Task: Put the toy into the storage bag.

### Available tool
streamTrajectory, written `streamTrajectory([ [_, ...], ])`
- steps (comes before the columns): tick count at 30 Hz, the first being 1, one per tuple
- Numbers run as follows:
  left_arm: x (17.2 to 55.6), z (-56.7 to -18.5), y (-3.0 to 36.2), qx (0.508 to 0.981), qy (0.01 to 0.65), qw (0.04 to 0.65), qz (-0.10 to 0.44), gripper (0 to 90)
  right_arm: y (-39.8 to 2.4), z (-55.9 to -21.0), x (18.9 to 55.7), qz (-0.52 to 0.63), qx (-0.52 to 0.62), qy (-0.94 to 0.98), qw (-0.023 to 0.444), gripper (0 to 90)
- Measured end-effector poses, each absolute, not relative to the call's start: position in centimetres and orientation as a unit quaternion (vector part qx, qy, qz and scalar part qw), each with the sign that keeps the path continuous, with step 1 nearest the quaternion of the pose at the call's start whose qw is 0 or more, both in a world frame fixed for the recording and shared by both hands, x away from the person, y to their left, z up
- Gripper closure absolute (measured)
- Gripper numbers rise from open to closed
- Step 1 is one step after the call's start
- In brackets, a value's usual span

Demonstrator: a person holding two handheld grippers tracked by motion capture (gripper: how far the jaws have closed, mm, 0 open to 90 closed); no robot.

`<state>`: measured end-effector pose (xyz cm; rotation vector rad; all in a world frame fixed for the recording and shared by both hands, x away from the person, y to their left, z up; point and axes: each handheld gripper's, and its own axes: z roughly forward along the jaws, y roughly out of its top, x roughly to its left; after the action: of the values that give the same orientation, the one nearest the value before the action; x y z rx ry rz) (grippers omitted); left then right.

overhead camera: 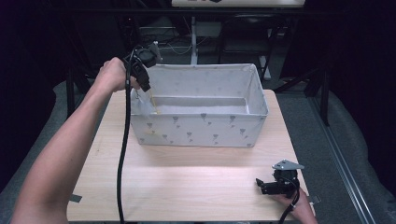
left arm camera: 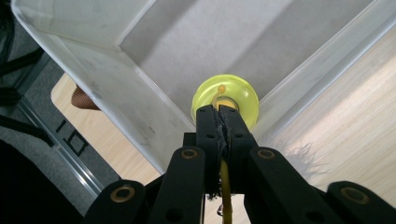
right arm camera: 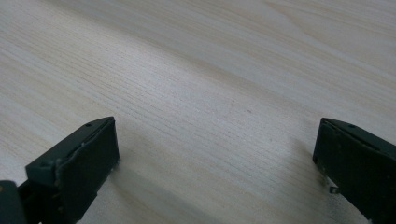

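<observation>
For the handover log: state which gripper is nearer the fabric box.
Left. The left gripper hangs over the fabric box at its left end; the right gripper rests on the table near the front right corner.

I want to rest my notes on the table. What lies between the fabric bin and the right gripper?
Nothing: in the high view, bare wooden table runs from the fabric bin to the right gripper, whose open jaws frame bare wood in its own view.

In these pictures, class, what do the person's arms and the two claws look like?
Both forearms are bare, with no sleeves showing. The left claw is black, with a thick black cable trailing from it. The right claw is black too, topped by a grey three-cornered plate, with a black cable. Brass-coloured rivets sit in the left claw's linkage.
</observation>
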<state>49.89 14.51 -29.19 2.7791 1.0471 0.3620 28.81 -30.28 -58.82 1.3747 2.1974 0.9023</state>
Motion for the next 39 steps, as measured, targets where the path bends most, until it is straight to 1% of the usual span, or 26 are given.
streamTrajectory([
  [20, 50.2, -34.2, 17.6, 0.919, 0.386, 0.038, 0.076, 87.9, -30.3, -58.8, 28.8, 0.321, 0.489, 0.787, 0.197, 0.0],
  [29, 50.1, -34.5, 18.6, 0.913, 0.398, 0.047, 0.074, 87.4, -30.3, -58.8, 28.8, 0.321, 0.489, 0.787, 0.197, 0.0],
  [32, 50.1, -34.6, 18.9, 0.908, 0.407, 0.059, 0.077, 79.9, -30.3, -58.8, 28.8, 0.321, 0.489, 0.787, 0.197, 0.0],
  [33, 50.0, -34.6, 18.9, 0.906, 0.410, 0.065, 0.079, 73.8, -30.3, -58.8, 28.8, 0.321, 0.489, 0.786, 0.197, 0.0],
  [35, 49.9, -34.3, 19.1, 0.903, 0.415, 0.074, 0.084, 66.0, -30.3, -58.8, 28.8, 0.323, 0.490, 0.785, 0.198, 0.0],
  [36, 49.8, -34.2, 19.2, 0.901, 0.417, 0.080, 0.087, 59.4, -30.3, -58.8, 28.8, 0.321, 0.489, 0.787, 0.197, 0.0],
  [38, 49.5, -33.8, 19.4, 0.899, 0.419, 0.091, 0.091, 49.5, -30.3, -58.8, 28.8, 0.321, 0.489, 0.787, 0.197, 0.0],
  [39, 49.4, -33.6, 19.5, 0.898, 0.419, 0.096, 0.093, 46.1, -30.3, -58.8, 28.8, 0.323, 0.490, 0.785, 0.198, 0.0],
])
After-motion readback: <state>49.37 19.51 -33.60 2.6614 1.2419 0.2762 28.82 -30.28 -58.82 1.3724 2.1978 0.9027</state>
